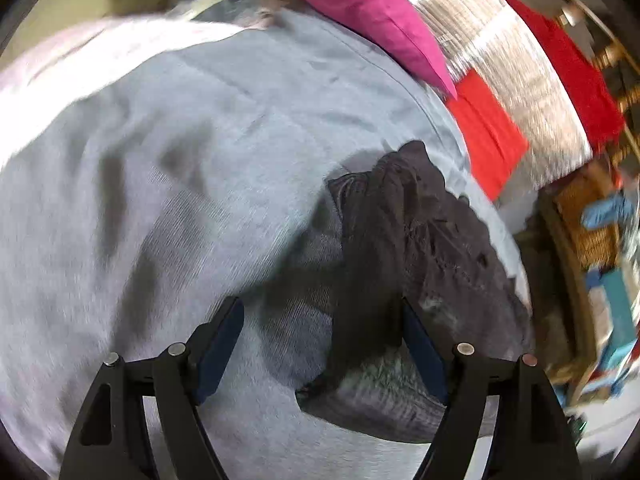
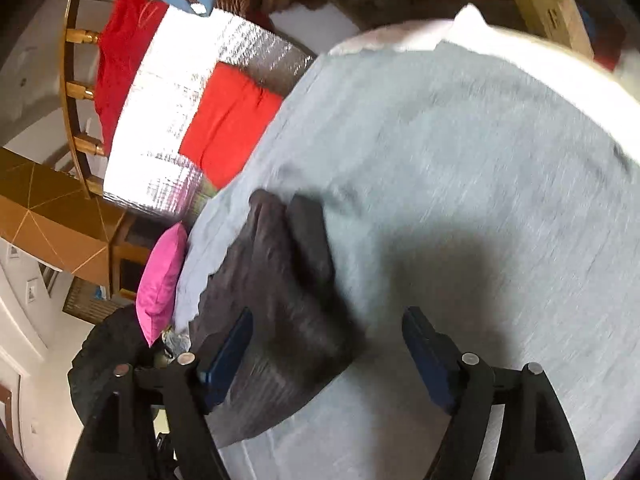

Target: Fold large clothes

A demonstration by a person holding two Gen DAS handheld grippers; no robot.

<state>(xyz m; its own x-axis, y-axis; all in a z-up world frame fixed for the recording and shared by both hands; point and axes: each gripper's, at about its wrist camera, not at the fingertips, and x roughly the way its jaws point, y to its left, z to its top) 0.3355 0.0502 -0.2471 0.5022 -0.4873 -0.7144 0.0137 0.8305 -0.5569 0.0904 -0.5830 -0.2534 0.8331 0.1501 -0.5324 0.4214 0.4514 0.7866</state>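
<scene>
Now the dark grey crumpled garment (image 1: 404, 248) lies on the pale blue bed sheet (image 1: 180, 160), its long axis running away from me. My left gripper (image 1: 322, 344) is nearer, my right gripper (image 2: 328, 354) beside; both stand apart, empty.

Left tool (image 1: 322, 344) with jaws spread wide above pale grey bed cover (image 1: 168, 184), dark crumpled garment (image 1: 404, 264) lying near the bed's right edge, pink pillow (image 1: 368, 12) at far edge, red cloth (image 1: 486, 136) beyond
</scene>
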